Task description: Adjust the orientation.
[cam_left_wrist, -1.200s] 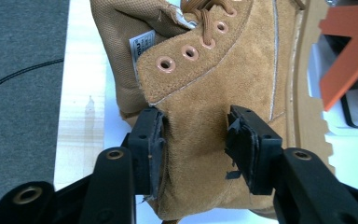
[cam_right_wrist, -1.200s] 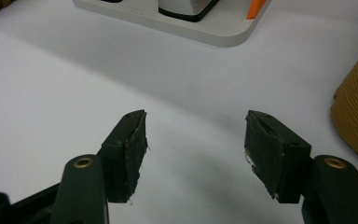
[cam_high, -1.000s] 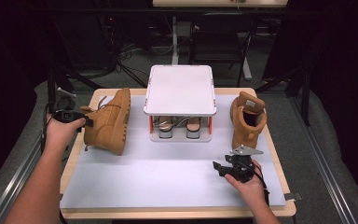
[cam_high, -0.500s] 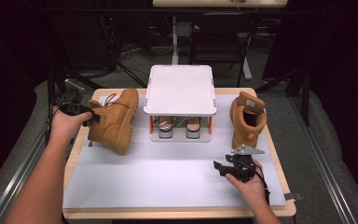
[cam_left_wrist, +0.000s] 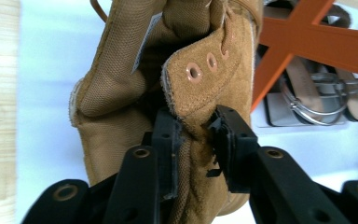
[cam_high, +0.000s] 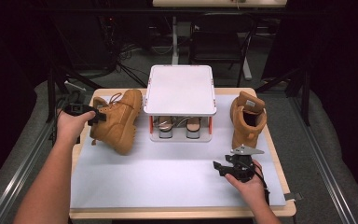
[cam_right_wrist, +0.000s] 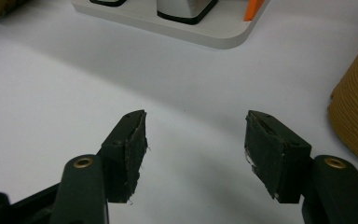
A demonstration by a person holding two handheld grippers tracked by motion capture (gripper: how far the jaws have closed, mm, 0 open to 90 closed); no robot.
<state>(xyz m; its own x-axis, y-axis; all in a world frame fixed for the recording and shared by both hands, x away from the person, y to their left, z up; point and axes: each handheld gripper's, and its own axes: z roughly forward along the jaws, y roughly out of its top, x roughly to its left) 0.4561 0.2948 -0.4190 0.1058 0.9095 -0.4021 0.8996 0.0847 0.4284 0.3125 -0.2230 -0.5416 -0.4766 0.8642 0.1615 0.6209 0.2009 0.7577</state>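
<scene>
My left gripper (cam_left_wrist: 193,140) has its fingers clamped on the collar of the left boot (cam_high: 119,119), tilted beside the white rack (cam_high: 179,91). My right gripper (cam_right_wrist: 196,149) hovers over the worktop (cam_high: 168,177), fingers wide.

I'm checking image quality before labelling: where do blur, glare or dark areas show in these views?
High view: the surroundings are dark and the white mat is evenly lit. Left gripper view: the boot is sharp and the shoe rack behind it soft. Right gripper view: a bright glare patch sits on the mat ahead of the open jaws.
</scene>
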